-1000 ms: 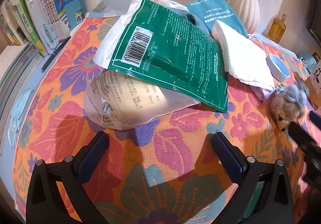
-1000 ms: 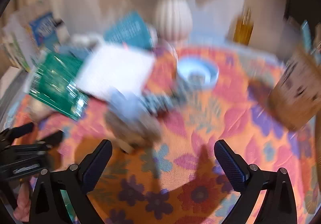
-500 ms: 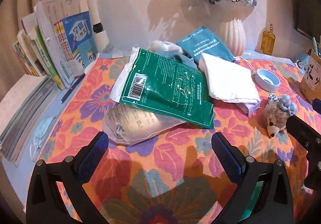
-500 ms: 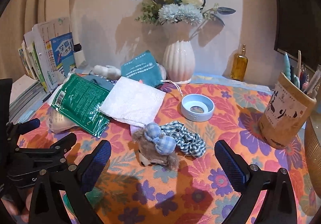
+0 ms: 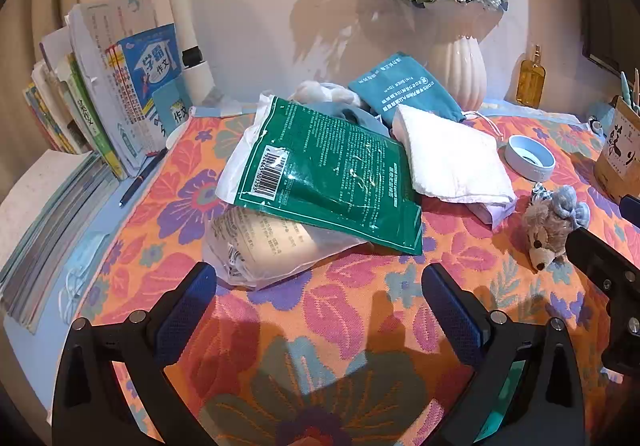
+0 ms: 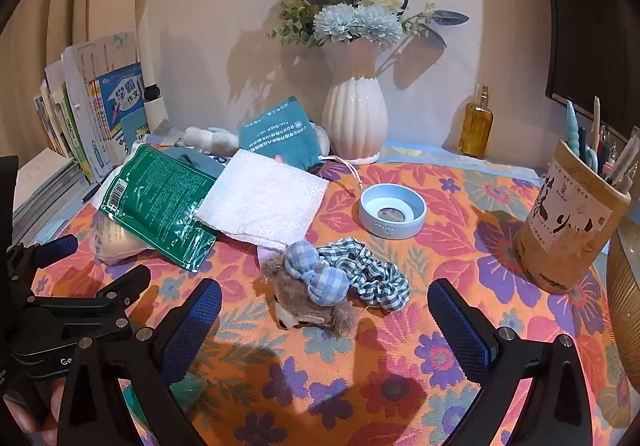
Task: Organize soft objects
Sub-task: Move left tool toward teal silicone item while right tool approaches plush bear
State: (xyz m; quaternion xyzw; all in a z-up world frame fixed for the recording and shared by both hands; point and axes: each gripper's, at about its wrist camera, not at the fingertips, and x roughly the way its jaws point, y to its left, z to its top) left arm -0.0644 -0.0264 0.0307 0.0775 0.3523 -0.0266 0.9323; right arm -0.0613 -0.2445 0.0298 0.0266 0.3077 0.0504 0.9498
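Observation:
A green foil pouch [image 5: 328, 182] lies on a clear bag of pale material [image 5: 264, 246], with a white folded cloth [image 5: 452, 158] and a teal drawstring bag [image 5: 400, 90] behind. My left gripper [image 5: 320, 298] is open and empty, just in front of the clear bag. A small plush toy with a blue gingham bow [image 6: 312, 294] lies beside a gingham scrunchie [image 6: 368, 274]. My right gripper [image 6: 324, 318] is open and empty, with the plush between its fingers' line. The plush also shows in the left wrist view [image 5: 552, 222].
A floral cloth [image 6: 400, 386] covers the table. A white vase of flowers [image 6: 354, 118], an amber bottle [image 6: 476, 126], a blue ring dish [image 6: 392, 210] and a pen holder [image 6: 568, 222] stand at the back and right. Books [image 5: 104, 98] and a lamp post [image 5: 184, 26] stand at left.
Both grippers have pulled back and risen, so more of the table shows. The right wrist view went from blurred to steady. Nothing on the table moved.

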